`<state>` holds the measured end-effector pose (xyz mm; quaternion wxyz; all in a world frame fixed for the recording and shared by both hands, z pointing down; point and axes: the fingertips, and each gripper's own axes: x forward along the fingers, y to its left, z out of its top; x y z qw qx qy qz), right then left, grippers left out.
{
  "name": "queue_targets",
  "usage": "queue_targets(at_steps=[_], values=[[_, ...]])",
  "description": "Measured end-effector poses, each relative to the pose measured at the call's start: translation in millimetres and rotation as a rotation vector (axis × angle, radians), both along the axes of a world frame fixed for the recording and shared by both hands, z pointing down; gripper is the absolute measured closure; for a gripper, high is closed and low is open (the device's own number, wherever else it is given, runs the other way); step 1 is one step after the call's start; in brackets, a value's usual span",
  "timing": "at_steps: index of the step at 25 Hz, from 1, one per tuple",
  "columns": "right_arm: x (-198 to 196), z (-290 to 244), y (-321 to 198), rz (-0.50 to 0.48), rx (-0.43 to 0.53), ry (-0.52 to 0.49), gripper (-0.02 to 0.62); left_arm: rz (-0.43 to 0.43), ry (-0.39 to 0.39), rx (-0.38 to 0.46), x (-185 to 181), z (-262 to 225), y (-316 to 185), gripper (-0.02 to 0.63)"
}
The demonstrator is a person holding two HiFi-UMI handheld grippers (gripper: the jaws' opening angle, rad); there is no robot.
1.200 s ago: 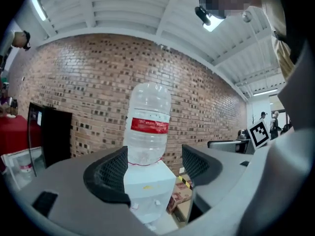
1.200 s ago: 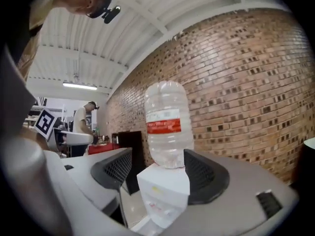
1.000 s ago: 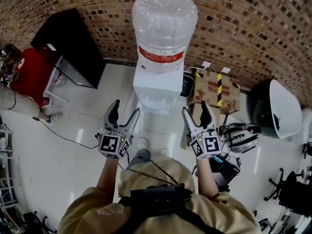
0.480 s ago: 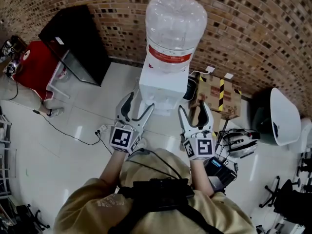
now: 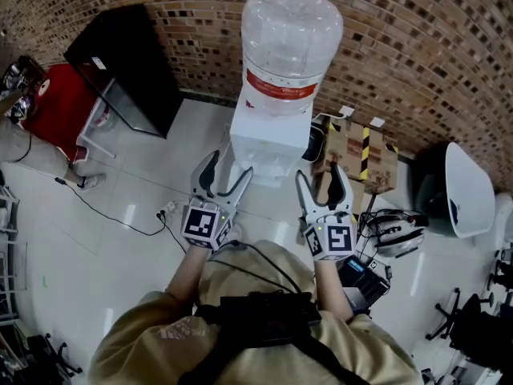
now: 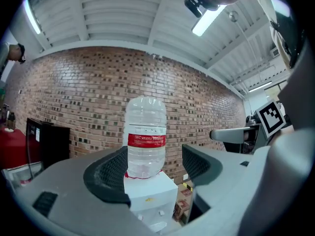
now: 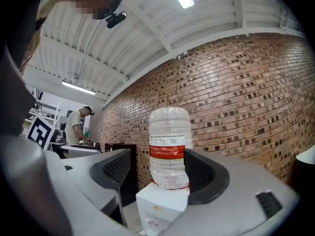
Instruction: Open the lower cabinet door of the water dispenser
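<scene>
Cabinet door: out of sight below water dispenser top, all views. Left gripper, right gripper: fingers spread, empty, unmoved since half a second ago.

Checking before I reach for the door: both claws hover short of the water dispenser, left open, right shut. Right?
No: the right claw is open too, jaws apart and gripping nothing, as the right gripper view shows. Both do hover short of the water dispenser, and the left claw is open.

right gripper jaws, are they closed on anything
No, the right gripper has its jaws apart, only the far-off water bottle showing between them.
</scene>
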<state>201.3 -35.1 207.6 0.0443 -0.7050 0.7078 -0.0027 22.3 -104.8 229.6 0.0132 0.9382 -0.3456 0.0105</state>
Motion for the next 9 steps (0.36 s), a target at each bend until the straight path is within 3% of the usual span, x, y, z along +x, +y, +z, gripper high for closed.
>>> queue_targets(at_steps=[9], values=[[2, 8, 3, -0.002, -0.018, -0.002, 0.225, -0.005, 0.014, -0.02, 4, 15, -3, 0.275]])
